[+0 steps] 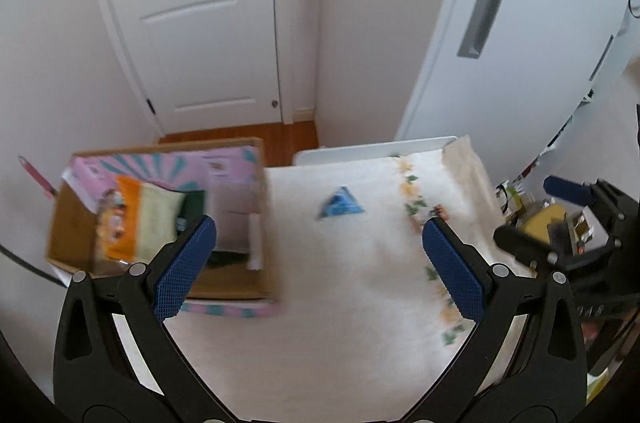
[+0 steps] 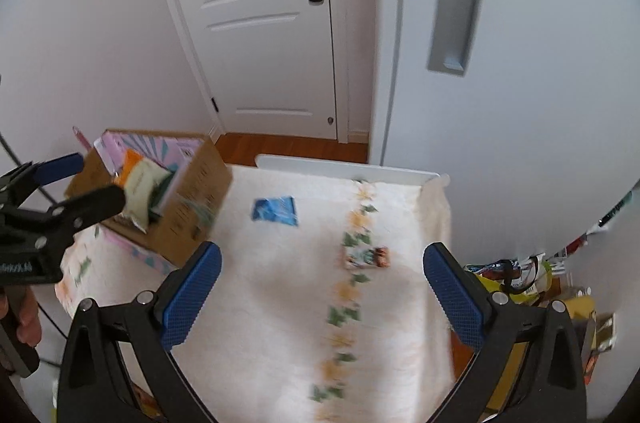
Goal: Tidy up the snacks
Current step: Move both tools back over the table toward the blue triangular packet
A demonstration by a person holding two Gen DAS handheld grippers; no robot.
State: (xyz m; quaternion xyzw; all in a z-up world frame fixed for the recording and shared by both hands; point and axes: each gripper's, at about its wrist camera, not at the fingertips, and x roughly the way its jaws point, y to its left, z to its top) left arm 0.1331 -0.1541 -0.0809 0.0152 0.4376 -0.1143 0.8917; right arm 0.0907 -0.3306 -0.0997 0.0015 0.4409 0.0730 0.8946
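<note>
A cardboard box with pink flaps sits at the table's left side and holds several snack bags, one orange and one pale green. It also shows in the right wrist view. A blue snack packet lies on the white cloth near the far edge; it shows in the right wrist view too. A small brown and green snack packet lies on the flower strip. My left gripper is open and empty above the cloth beside the box. My right gripper is open and empty above the cloth.
The table carries a white cloth with a flower strip. A white door and a wood floor lie beyond it. Bags and packets are piled to the right of the table. My left gripper shows at the left of the right wrist view.
</note>
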